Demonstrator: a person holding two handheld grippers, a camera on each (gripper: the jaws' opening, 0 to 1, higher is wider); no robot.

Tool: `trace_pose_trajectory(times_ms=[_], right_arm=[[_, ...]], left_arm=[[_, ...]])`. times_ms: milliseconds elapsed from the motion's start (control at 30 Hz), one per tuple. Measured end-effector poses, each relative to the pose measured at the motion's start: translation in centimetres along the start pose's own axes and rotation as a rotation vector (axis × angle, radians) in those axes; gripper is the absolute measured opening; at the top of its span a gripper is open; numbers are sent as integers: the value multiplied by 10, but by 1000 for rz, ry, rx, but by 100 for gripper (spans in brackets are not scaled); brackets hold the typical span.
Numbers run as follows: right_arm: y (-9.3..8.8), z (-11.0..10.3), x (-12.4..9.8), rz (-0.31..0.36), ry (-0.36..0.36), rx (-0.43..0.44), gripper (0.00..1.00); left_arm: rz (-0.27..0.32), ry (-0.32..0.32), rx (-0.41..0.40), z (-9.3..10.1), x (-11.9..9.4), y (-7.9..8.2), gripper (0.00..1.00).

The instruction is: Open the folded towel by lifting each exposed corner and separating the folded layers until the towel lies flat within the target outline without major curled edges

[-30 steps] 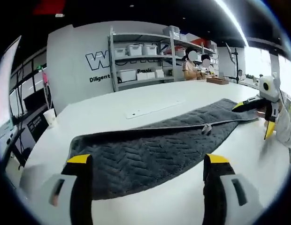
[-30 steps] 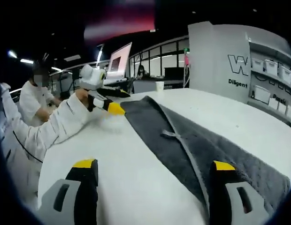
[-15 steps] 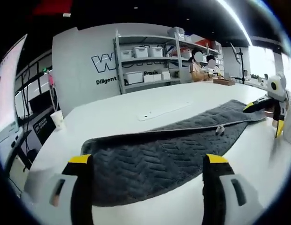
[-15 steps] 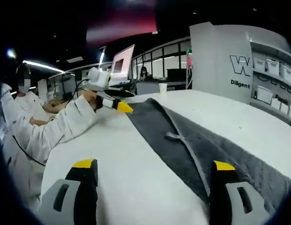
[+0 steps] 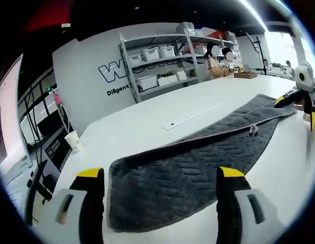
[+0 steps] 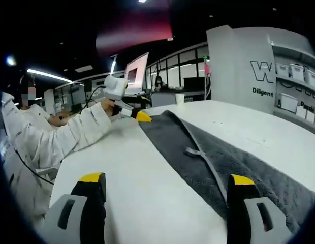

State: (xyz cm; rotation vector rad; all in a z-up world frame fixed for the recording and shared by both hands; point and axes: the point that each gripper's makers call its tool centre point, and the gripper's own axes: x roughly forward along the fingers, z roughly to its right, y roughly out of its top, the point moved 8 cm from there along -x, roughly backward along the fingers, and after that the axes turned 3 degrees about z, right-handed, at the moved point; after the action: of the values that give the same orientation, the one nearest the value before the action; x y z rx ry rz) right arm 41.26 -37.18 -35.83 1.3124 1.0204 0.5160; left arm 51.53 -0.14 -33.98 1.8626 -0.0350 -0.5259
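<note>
Broadly, a dark grey towel (image 5: 198, 162) lies folded lengthwise as a long strip across a smooth white table (image 5: 147, 122), with bare tabletop on both long sides and beyond each short end. Its pile is thick and woven in a chevron pattern; a paler hem runs along the upper layer's long edge, and a small fabric loop (image 5: 253, 130) sits on that edge.

From the left gripper view, the left gripper (image 5: 157, 175) hovers over the near short end, its yellow-tipped jaws spread wide with nothing between them; the rounded near corner of the towel lies just ahead of the left jaw. At the far end, the right gripper (image 5: 305, 99) hangs beside the towel's corner.

From the right gripper view, the right gripper (image 6: 165, 180) is likewise spread wide and empty, one jaw over bare table, the other over the towel (image 6: 198, 147). The loop (image 6: 193, 151) lies mid-strip. Far off, a white-sleeved arm (image 6: 61, 137) holds the left gripper (image 6: 139, 116) at the far end.

A paper cup (image 5: 73, 141) stands near the table's edge; metal shelving (image 5: 157, 56) with plastic bins lines the wall.
</note>
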Motion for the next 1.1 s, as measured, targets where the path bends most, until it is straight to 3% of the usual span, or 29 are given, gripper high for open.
trace_pose_trajectory(times_ms=[367, 567, 867, 1100], right_arm=[[1, -2, -1, 13, 18, 13, 98], [3, -4, 0, 23, 34, 19, 98], [4, -2, 0, 31, 45, 30, 97], [4, -2, 2, 33, 54, 34, 97]], left_arm=[[30, -63, 6, -18, 19, 10, 85], [10, -78, 47, -25, 29, 12, 81], [45, -101, 18, -32, 46, 14, 76], [3, -76, 36, -43, 56, 4, 68]])
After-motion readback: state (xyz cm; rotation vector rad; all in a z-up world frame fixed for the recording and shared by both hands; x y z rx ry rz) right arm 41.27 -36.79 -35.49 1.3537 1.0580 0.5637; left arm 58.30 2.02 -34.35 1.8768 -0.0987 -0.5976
